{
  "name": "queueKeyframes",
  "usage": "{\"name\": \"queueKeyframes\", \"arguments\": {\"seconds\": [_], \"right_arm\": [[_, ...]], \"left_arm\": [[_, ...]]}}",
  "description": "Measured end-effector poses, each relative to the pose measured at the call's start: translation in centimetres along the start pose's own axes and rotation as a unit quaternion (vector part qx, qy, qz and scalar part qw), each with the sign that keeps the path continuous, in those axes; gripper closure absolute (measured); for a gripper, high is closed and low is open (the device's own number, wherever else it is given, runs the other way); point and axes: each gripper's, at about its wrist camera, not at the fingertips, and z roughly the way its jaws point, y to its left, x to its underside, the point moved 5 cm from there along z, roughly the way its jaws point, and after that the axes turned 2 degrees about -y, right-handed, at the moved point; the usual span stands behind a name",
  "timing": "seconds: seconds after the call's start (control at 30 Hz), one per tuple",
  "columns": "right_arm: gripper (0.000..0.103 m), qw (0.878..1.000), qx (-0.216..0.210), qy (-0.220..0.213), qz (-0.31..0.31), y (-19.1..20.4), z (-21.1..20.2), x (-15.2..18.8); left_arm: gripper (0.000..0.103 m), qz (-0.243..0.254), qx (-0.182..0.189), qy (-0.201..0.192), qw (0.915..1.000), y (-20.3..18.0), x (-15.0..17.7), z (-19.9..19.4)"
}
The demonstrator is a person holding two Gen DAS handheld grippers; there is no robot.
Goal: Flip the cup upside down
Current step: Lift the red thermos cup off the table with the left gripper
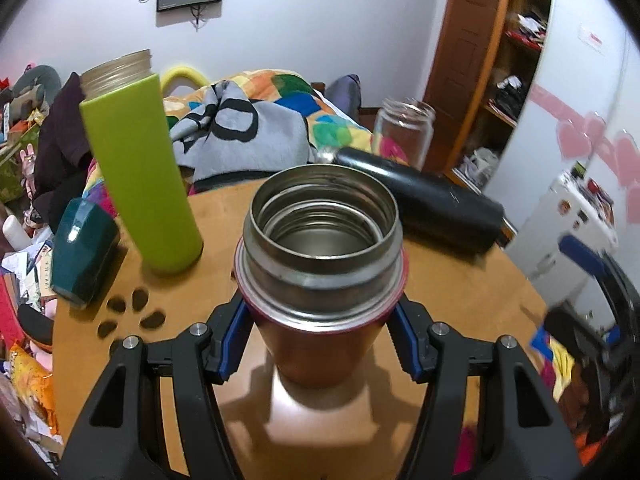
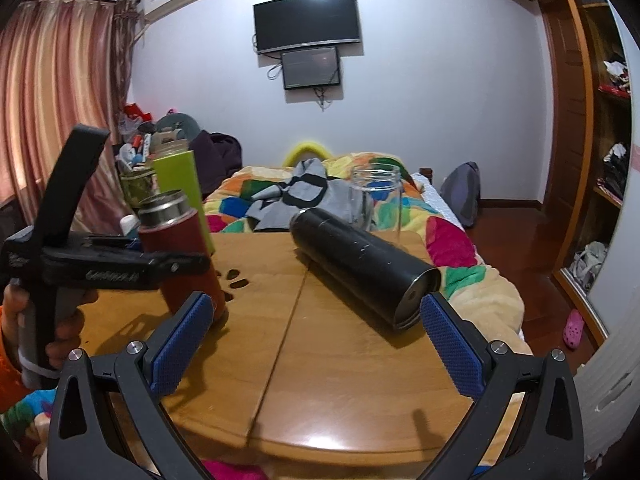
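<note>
We see a round wooden table [image 2: 344, 364] in a bedroom, with a bed under a colourful patchwork quilt [image 2: 416, 216] beyond its far edge and a wall-mounted dark TV [image 2: 306, 20]. Our left gripper [image 1: 322, 334] comes in level from the near-left, its blue pads clamped on the upright red steel-rimmed cup [image 1: 320, 280], mouth up, base on the table. Our right gripper [image 2: 316, 344] hovers wide open and holds nothing, with a black cylindrical flask [image 2: 364, 264] lying on its side just beyond it.
</note>
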Motion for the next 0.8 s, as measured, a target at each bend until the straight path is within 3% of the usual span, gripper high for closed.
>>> {"name": "queueKeyframes", "arguments": {"seconds": [0.27,0.53,0.8], "right_arm": [[0.000,0.999,-0.012,0.006,-0.030,2.2,-0.8,1.0],[0.000,0.998,-0.027,0.014,-0.048,3.6,-0.6,1.9],[0.000,0.998,-0.042,0.021,-0.049,3.9,-0.1,3.4]], "left_arm": [[0.042,0.011,0.035,-0.006,0.9993,-1.7,2.7,-3.2],[0.042,0.042,0.024,-0.018,0.9987,-3.0,3.2,-3.0],[0.041,0.038,0.030,-0.024,0.9985,-3.0,3.4,-3.3]]}}
